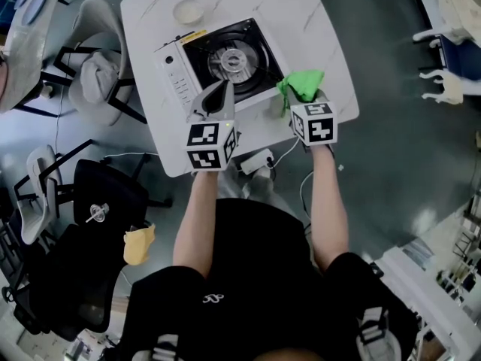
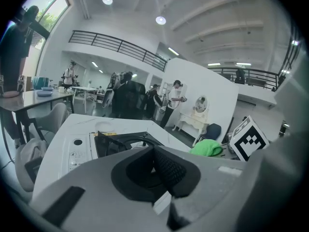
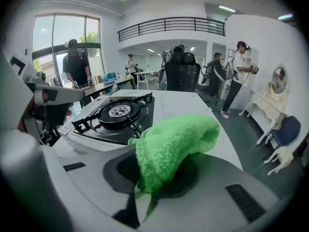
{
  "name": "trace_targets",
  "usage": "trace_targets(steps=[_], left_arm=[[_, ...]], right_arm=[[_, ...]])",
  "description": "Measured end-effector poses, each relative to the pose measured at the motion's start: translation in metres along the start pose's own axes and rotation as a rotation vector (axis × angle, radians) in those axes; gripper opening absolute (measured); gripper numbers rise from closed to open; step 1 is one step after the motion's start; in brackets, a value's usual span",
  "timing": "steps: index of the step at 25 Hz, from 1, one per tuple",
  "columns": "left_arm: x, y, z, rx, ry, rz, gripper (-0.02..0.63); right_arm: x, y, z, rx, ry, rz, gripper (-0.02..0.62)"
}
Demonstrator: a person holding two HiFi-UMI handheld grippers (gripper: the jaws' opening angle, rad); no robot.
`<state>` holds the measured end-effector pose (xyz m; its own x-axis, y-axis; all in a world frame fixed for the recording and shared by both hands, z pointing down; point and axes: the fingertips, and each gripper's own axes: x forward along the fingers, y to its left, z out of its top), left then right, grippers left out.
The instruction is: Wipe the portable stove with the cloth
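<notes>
the portable stove [image 1: 225, 62] sits on a white marble-patterned table [image 1: 301, 21], burner up and its control strip toward the person's left. the green cloth [image 1: 303, 85] hangs just beside the stove's near right corner, pinched in the right gripper [image 1: 304, 100]. the right gripper view shows this best: the cloth [image 3: 174, 144] bunches up from between the clamped jaws of the right gripper [image 3: 159, 170], with the stove [image 3: 113, 117] just beyond it. whether cloth and stove touch cannot be told.

the left gripper [image 1: 218, 96] points at the stove's near edge; in its own view the left gripper [image 2: 161, 170] has its jaws together with nothing between them. only the head view shows a small round dish [image 1: 188, 10] behind the stove. only the gripper views show people standing [image 3: 77, 64] in the hall beyond.
</notes>
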<state>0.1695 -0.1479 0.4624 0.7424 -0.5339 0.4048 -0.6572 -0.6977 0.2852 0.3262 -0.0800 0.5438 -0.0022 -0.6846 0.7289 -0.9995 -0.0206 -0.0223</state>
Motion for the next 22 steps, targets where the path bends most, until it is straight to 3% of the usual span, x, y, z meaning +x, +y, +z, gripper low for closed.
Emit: trace_targets(steps=[8, 22], left_arm=[[0.007, 0.021, 0.015, -0.013, -0.012, 0.01, -0.005], [0.004, 0.1, 0.029, -0.067, -0.036, 0.073, -0.005]], right_arm=[[0.018, -0.018, 0.032, -0.08, 0.051, -0.039, 0.044], [0.087, -0.012, 0.107, -0.178, 0.043, -0.051, 0.044]])
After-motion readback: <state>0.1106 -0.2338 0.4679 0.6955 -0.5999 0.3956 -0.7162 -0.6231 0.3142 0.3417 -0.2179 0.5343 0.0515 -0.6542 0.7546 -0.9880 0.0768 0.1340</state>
